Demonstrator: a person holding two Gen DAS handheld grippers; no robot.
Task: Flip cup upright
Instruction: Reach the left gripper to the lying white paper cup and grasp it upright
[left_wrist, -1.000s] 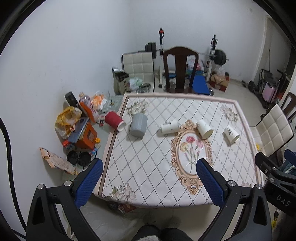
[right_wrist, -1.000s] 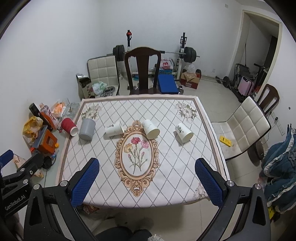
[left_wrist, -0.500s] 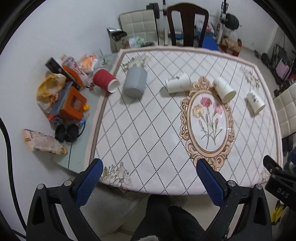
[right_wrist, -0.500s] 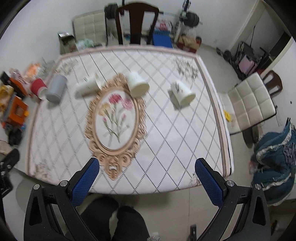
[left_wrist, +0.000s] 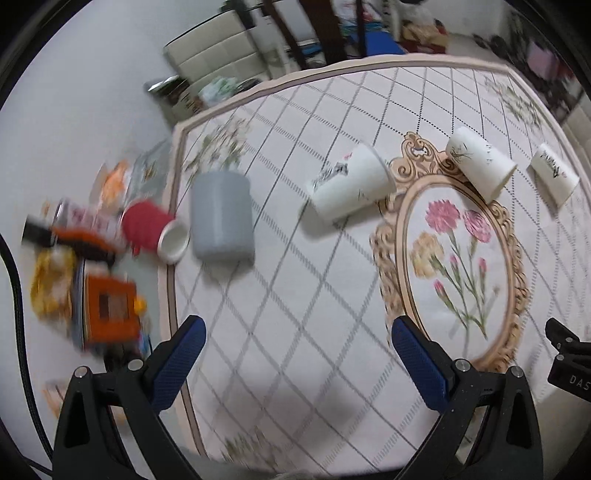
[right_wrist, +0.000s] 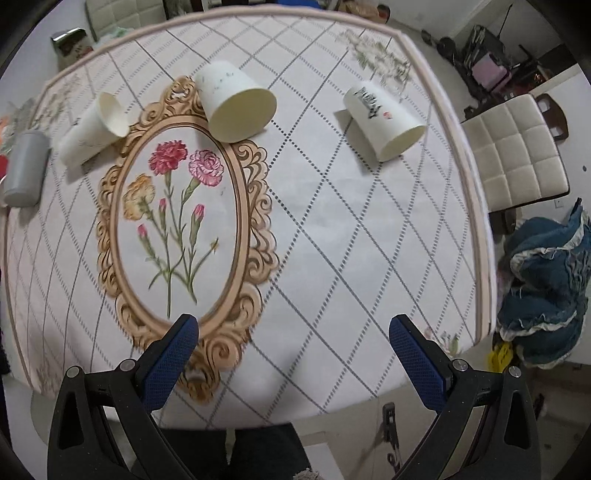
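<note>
Several cups lie on their sides on the patterned tablecloth (left_wrist: 295, 302). A red cup (left_wrist: 153, 230) lies at the table's left edge, beside a grey cup (left_wrist: 221, 218). Three white paper cups lie further right: one (left_wrist: 349, 182) left of the flower oval, one (right_wrist: 236, 99) at its top, one (right_wrist: 384, 120) toward the right side. My left gripper (left_wrist: 295, 339) is open and empty above the table's near left part. My right gripper (right_wrist: 293, 339) is open and empty above the near edge, apart from every cup.
Clutter lies on the floor left of the table, with an orange box (left_wrist: 110, 310). A white padded chair (right_wrist: 517, 151) and a blue cloth heap (right_wrist: 543, 295) stand to the right. A dark wooden chair (left_wrist: 317, 29) stands at the far side.
Both grippers have moved forward and down toward the table, so the cups look larger. The left view has swung toward the grey and red cups. Jaws have stayed open.
</note>
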